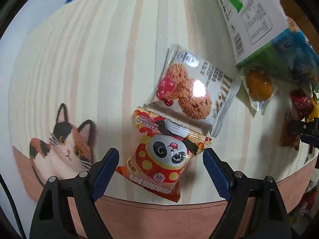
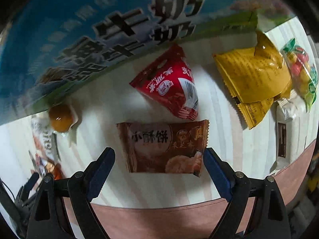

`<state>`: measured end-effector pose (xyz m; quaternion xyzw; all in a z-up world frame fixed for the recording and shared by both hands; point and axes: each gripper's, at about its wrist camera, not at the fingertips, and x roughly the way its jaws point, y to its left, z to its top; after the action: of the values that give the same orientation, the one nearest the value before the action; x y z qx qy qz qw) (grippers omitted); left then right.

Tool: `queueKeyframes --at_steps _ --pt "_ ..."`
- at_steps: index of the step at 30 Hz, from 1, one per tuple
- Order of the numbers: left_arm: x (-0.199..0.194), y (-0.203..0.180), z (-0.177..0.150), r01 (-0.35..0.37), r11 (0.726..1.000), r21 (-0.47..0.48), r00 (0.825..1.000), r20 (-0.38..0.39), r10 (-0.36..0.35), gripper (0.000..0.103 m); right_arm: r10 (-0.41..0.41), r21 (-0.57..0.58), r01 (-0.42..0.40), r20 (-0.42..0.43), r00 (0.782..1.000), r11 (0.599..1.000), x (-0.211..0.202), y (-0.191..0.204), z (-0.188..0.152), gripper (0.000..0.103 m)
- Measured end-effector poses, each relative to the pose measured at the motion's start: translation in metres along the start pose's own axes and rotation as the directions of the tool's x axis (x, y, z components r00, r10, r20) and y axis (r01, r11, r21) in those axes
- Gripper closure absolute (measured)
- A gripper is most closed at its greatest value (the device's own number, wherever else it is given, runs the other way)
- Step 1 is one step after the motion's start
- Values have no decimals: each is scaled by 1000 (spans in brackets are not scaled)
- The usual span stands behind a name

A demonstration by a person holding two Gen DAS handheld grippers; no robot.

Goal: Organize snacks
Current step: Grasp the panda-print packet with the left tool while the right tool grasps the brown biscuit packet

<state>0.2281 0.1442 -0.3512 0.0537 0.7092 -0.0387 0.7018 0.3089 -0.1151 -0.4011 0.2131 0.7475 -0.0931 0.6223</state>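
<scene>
Two grippers point down over a pale wooden bench (image 1: pixel 99 59) strewn with snacks. The left gripper (image 1: pixel 161 155), fingers wide, straddles a red panda packet (image 1: pixel 161 159). The right gripper (image 2: pixel 159 157), also wide, frames a brown biscuit packet (image 2: pixel 163 147). Best to lower straight and close across each packet's middle.

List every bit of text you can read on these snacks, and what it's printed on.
"小酥饼": brown packet, between the open right gripper jaws.
"牛奶": blue milk carton.
Red packet, yellow packet, panda packet, cookie packet: print too blurred.
</scene>
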Motion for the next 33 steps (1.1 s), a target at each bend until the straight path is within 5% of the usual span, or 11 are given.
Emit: queueKeyframes --at_steps 11,16,19,23,25,28,33 --pt "34 1 0 44 998 43 996 -75 -40 18 -52 -4 52 40 998 999 10 14 -12 8" --pt "28 17 -3 64 997 -44 997 -49 -66 43 -60 10 60 51 997 998 19 17 -24 8" --pt "25 18 -10 88 991 -104 993 -64 -95 45 -77 -7 77 18 997 997 32 19 -28 11" --pt "25 9 -30 93 987 -131 992 -68 -102 45 -130 -56 134 78 988 989 29 23 -46 32" --pt "25 4 -39 93 987 -132 993 -64 -103 45 -123 -64 130 107 987 989 24 17 -54 54" --pt "26 -5 -43 106 986 -133 991 -62 -115 45 -18 -46 22 87 996 999 20 -1 -63 74" --pt "28 -18 -49 123 985 -118 990 -59 -131 46 23 -70 -16 96 995 997 17 -19 -74 80"
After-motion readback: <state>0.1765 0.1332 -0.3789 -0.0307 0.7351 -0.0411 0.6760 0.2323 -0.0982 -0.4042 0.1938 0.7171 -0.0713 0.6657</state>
